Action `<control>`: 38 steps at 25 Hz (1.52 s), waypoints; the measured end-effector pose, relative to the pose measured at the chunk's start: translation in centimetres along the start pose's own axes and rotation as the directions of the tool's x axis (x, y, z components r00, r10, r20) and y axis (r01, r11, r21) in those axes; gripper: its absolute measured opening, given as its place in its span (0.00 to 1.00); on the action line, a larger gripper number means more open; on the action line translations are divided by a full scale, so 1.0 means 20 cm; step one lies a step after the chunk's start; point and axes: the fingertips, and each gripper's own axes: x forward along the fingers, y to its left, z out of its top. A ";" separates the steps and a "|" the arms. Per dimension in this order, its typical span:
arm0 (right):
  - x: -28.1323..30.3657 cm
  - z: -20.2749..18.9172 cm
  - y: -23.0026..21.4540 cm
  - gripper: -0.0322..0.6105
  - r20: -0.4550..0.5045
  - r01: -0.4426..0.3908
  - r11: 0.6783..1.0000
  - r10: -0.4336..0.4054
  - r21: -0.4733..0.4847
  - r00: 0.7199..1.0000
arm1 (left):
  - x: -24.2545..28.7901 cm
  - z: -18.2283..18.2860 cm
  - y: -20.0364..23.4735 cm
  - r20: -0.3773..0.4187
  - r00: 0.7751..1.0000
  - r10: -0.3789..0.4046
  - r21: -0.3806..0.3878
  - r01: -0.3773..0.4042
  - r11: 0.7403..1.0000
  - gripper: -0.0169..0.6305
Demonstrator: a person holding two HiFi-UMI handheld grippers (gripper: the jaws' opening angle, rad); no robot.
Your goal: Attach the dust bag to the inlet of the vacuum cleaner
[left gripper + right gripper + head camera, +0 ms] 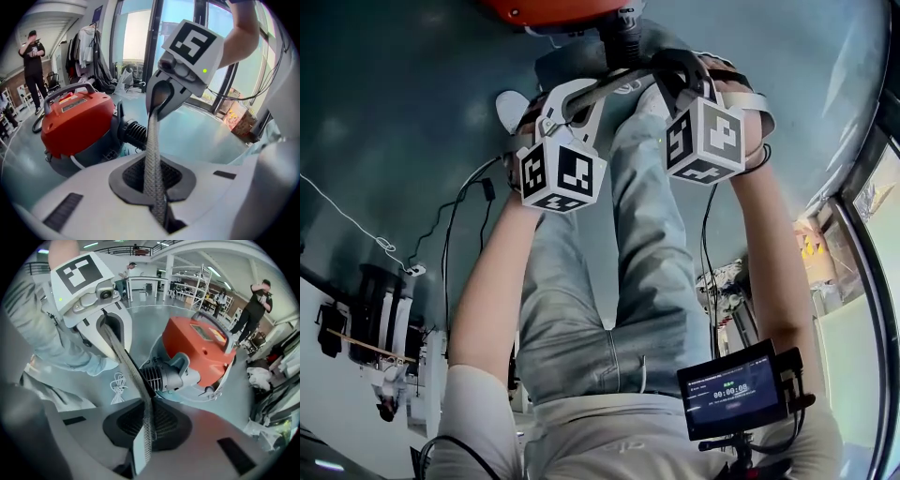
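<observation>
Left hand-held gripper [157, 204] and right hand-held gripper [143, 437] both pinch the dust bag [152, 150] edge-on. The thin grip may slip before reaching the vacuum cleaner [77, 122], frame left.

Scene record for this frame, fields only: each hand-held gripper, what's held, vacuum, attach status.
left hand-held gripper: shut on one end of the grey mesh strip, probably the dust bag edge-on
right hand-held gripper: shut on the strip's other end
strip: straight between the two, in the air
vacuum cleaner: orange top, grey base, beyond the grippers
ribbed fitting: on the vacuum's near side
attach status: not yet done; strip looks clear of the vacuum
background: person standing, far off
</observation>
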 end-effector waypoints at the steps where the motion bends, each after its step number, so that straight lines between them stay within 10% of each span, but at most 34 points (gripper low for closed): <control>1: 0.00 0.00 -0.01 0.10 0.003 0.019 1.000 -0.019 -0.009 1.000 | -0.02 0.01 -0.02 0.007 1.000 -0.006 -0.006 0.006 1.000 0.05; 10: 0.09 -0.10 0.10 0.09 -0.017 -0.011 0.992 0.013 0.127 1.000 | 0.07 0.05 0.13 -0.006 0.999 0.048 0.297 -0.044 0.954 0.06; 26: 0.16 -0.10 0.05 0.10 -0.022 -0.049 0.997 0.051 0.066 0.998 | 0.25 -0.11 0.11 -0.072 0.997 -0.024 0.097 0.031 0.995 0.06; 38: 0.12 -0.10 0.01 0.09 -0.046 0.149 0.988 -0.147 0.049 0.988 | 0.13 -0.02 0.13 -0.099 0.987 0.129 0.280 -0.097 0.955 0.05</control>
